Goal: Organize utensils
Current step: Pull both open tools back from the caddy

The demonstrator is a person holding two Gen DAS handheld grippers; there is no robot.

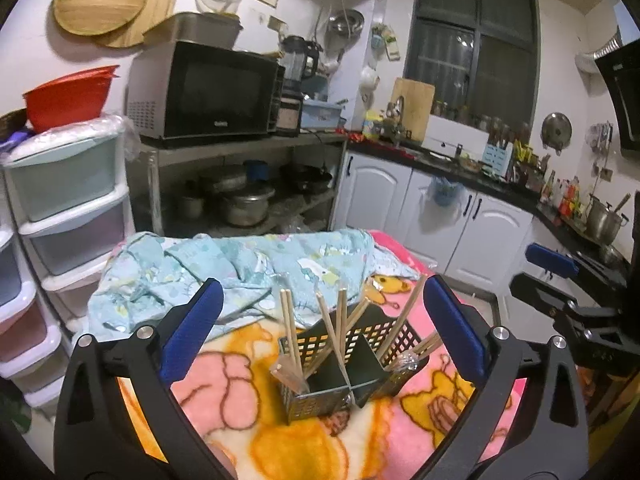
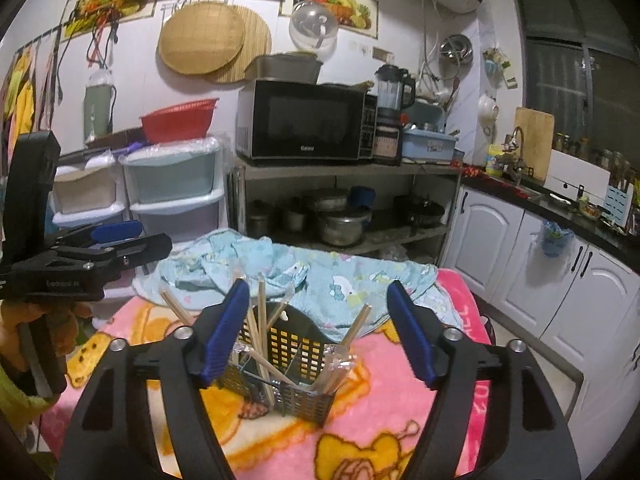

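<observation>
A black perforated utensil holder (image 1: 352, 364) with divided compartments stands on a pink cartoon blanket (image 1: 304, 440). Several wooden chopsticks (image 1: 334, 328) lean in its compartments, some in clear wrappers. My left gripper (image 1: 322, 320) is open and empty, hovering just above and in front of the holder. In the right wrist view the holder (image 2: 292, 364) sits between the fingers of my right gripper (image 2: 318, 328), which is open and empty above it. The chopsticks (image 2: 260, 328) stick up by its left finger. The left gripper (image 2: 100, 244) also shows at the left there.
A crumpled light-blue cloth (image 1: 240, 272) lies on the blanket behind the holder. Plastic drawers (image 1: 68, 208) stand at the left, a metal shelf with a microwave (image 1: 204, 92) and pots behind, white cabinets (image 1: 440, 208) and counter at the right.
</observation>
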